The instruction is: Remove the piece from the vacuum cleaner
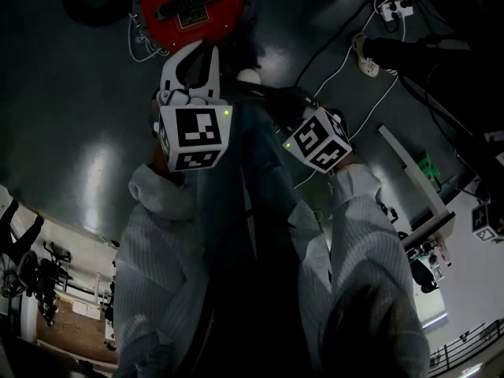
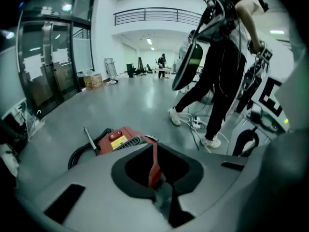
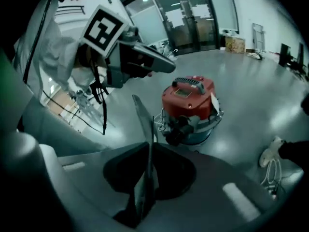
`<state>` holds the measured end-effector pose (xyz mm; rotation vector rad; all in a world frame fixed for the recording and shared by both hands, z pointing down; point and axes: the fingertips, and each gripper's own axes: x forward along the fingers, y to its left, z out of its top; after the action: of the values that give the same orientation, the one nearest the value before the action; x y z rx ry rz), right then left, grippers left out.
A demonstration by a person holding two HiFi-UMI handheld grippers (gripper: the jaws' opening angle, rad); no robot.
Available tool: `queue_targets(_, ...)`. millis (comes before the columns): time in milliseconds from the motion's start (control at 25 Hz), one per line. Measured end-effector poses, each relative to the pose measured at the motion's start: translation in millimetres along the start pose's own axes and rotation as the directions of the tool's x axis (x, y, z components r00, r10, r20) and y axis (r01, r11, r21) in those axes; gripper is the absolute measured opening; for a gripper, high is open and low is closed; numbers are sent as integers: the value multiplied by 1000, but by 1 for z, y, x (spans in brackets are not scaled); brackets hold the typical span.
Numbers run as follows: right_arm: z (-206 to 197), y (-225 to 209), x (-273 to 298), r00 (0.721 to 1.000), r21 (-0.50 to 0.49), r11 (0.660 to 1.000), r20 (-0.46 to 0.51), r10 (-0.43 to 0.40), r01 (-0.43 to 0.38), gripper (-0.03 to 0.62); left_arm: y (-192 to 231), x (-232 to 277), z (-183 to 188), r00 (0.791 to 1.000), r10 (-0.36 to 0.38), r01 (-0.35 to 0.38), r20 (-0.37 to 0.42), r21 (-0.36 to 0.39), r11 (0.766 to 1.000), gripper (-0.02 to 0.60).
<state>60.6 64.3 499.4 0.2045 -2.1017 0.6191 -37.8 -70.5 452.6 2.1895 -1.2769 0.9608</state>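
Head view: L gripper (image 1: 196,50) & R gripper (image 3: 138,105) fingers both pressed together, empty, near red vacuum cleaner (image 1: 189,2)

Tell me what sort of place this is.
Probably a large open office or lab hall: a polished grey floor, tall glass doors and a railed balcony above. A power strip lies on the floor.
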Motion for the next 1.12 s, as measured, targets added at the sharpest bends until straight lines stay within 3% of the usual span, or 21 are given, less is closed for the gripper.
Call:
queue_targets(120,48,19,-69,990,119,992,128,-51,36,31,-11,-71,58,999,-25,29,45,-85,996,25)
queue_targets(240,97,34,-136,961,202,976,247,-128,79,31,-9,-139,114,994,14,0,109,-120,993,8)
queue_targets(440,164,51,-234,899,189,967,372,-232,171,29,-4,-238,197,959,110,-68,260,-166,984,5)
queue_targets(600,192,76,-301,822,228,957,499,-275,181,29,-20,-292,221,938,141,-87,316,-177,980,5)
queue_targets(760,244,80,-339,745,241,944,582,-327,226,28,-3,-320,243,914,181,-112,364,-203,973,5)
queue_targets(1120,293,87,-364,714,188,947,623,-320,261,28,11,-353,277,879,224,-151,421,-199,968,5)
